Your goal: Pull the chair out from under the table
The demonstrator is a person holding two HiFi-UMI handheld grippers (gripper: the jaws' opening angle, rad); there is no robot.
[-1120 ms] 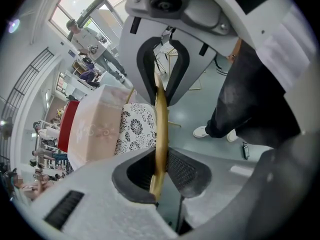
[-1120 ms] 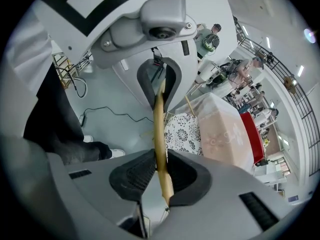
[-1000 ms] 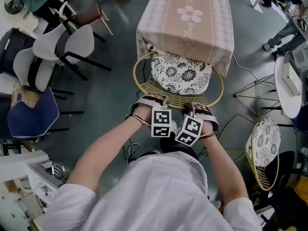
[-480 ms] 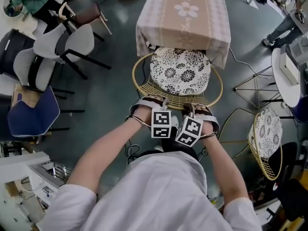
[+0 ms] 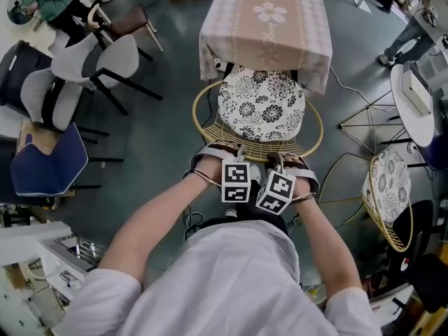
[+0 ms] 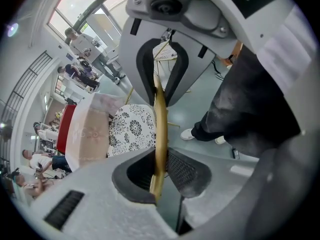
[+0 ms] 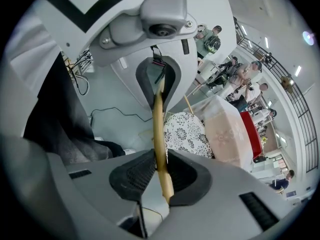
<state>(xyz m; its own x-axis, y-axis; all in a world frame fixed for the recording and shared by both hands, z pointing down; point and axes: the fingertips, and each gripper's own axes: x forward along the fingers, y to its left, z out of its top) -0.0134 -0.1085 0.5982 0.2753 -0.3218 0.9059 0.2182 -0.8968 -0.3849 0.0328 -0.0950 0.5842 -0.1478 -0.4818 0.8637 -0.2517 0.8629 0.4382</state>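
A gold wire chair point(image 5: 210, 130) with a black-and-white flowered cushion point(image 5: 261, 106) stands in front of the table with the pink cloth point(image 5: 266, 21), its front part still tucked under the cloth. My left gripper point(image 5: 225, 148) is shut on the chair's gold back rim point(image 6: 160, 129); the rim runs between its pads. Right beside it, my right gripper point(image 5: 282, 156) is shut on the same rim point(image 7: 161, 149). The cushion point(image 6: 131, 130) and table point(image 6: 86, 134) lie beyond the left jaws, and the right gripper view shows the cushion point(image 7: 186, 129) too.
A second gold chair point(image 5: 388, 201) stands at the right, near a wire stool frame point(image 5: 371, 128). White and dark chairs point(image 5: 91, 65) and a blue seat point(image 5: 45, 163) crowd the left. A cable point(image 5: 346, 93) lies on the grey floor. People stand far off.
Both grippers have drawn the chair toward me, away from the table; more of the flowered cushion shows outside the cloth now.
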